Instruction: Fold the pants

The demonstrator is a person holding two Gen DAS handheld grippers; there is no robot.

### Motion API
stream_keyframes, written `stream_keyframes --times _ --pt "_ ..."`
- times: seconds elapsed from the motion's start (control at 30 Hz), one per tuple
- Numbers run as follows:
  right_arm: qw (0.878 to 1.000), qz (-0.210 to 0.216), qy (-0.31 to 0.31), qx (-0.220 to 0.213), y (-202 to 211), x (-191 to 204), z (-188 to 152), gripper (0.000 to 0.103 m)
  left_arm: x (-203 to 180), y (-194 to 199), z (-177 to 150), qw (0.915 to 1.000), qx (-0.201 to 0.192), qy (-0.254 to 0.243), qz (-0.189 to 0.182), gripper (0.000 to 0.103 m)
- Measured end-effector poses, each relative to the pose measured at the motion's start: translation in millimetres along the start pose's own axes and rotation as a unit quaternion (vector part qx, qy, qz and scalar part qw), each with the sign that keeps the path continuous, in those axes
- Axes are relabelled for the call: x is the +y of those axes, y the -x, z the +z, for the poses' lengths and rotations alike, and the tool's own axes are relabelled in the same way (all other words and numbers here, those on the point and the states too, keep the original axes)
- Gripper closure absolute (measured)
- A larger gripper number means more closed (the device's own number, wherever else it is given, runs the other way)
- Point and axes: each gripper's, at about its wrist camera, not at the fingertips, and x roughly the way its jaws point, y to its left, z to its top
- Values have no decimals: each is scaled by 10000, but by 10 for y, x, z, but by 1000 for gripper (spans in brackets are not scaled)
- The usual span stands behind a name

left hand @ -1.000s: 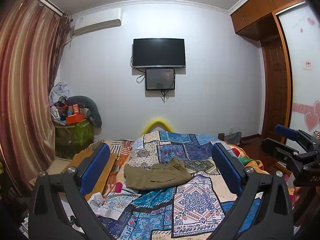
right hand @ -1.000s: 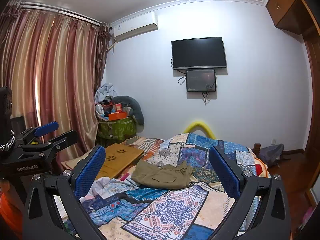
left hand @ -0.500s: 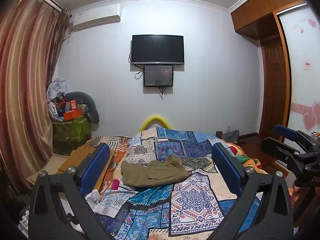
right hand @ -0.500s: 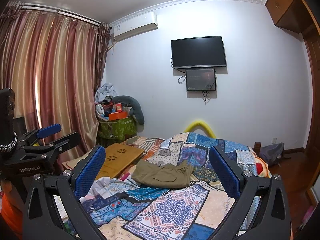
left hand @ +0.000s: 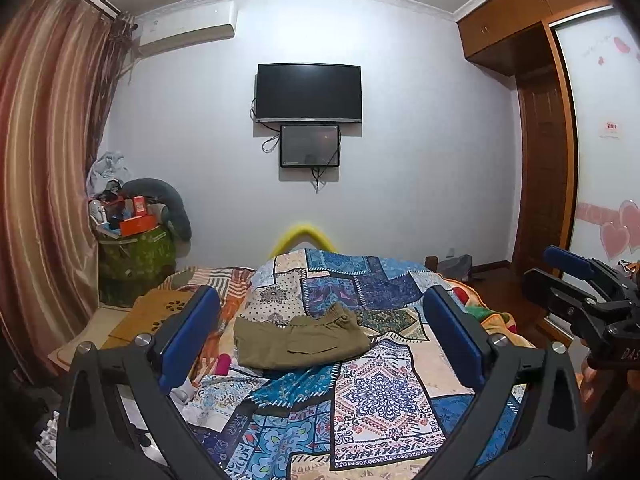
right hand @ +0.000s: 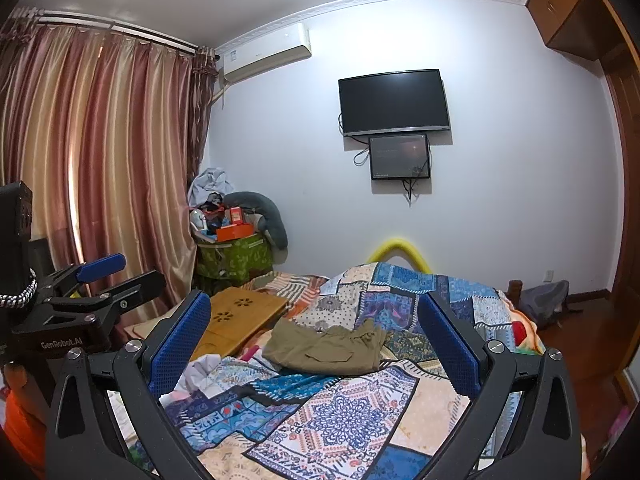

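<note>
On the bed (left hand: 384, 400), the pants (left hand: 296, 340) are seen lying in a compact folded bundle on the patterned quilt, well apart from both tools. The left hand-held gripper (left hand: 320, 344) and the right hand-held gripper (right hand: 314, 350) are held released, grasping nothing. Folding is judged essentially finished; only a check or tidying is called for next.

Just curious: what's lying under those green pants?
The pants lie on a patchwork blanket covering the bed. Whatever sits beneath the pants' folds or under the blanket is hidden.
</note>
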Motion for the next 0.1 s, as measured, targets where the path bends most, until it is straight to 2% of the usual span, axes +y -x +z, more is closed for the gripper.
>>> stream_keyframes --times 0.1 --pt "10000 -16 -25 4 -11 -22 -7 0 -8 -14 -8 10000 16 -32 6 0"
